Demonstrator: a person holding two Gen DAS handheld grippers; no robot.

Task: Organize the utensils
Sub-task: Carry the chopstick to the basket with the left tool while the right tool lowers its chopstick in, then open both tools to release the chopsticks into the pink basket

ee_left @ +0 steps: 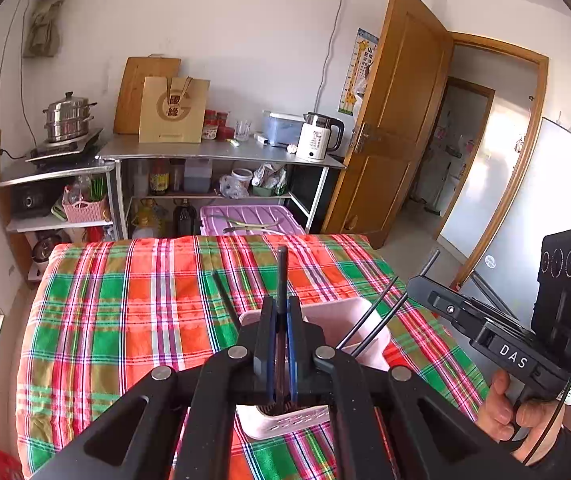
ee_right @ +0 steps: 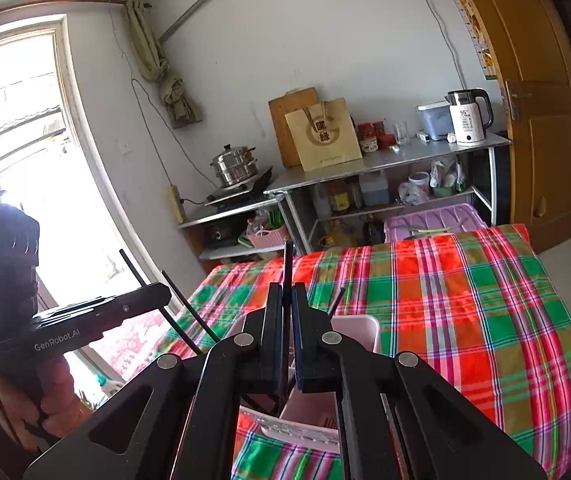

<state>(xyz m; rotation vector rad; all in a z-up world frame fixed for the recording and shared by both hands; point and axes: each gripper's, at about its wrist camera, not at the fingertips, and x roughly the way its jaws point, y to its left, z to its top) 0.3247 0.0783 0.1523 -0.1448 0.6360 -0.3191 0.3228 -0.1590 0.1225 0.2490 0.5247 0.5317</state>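
Left claw point(ee_left: 281, 320): jaws drawn narrow and clamped on a dark, slender chopstick point(ee_left: 282, 276). The stick runs straight out along the claw's own line, its free end standing proud of the fingertips over the plaid cloth point(ee_left: 125, 300) that covers the bench. A second dark stick point(ee_left: 225, 300) shows just left of this claw; whether it is gripped too cannot be told.

Directly beneath and a little right of the left claw sits the pink utensil holder point(ee_left: 349, 320), a pale plastic caddy with a slotted base panel visible near the bottom of the left wrist view. It rests on the cloth, open side up.

Right claw point(ee_right: 285, 300): likewise narrow, clamped on a second dark chopstick point(ee_right: 286, 268), held along the claw's axis and pointing forward. The same pink holder point(ee_right: 359, 332) lies just below and slightly right of its fingertips. Seen from the left wrist view, the right-hand tool carries two thin dark rods point(ee_left: 369, 320) slanting down into the holder's mouth.

Judgement: both claws hang close above the holder, neither clearly nearer. The coming move turns on tipping each stick from its shallow forward slant toward upright, so that the lower end enters the opening below the claw.

Appearance of the sticks: thin, straight, matt black, uniform.
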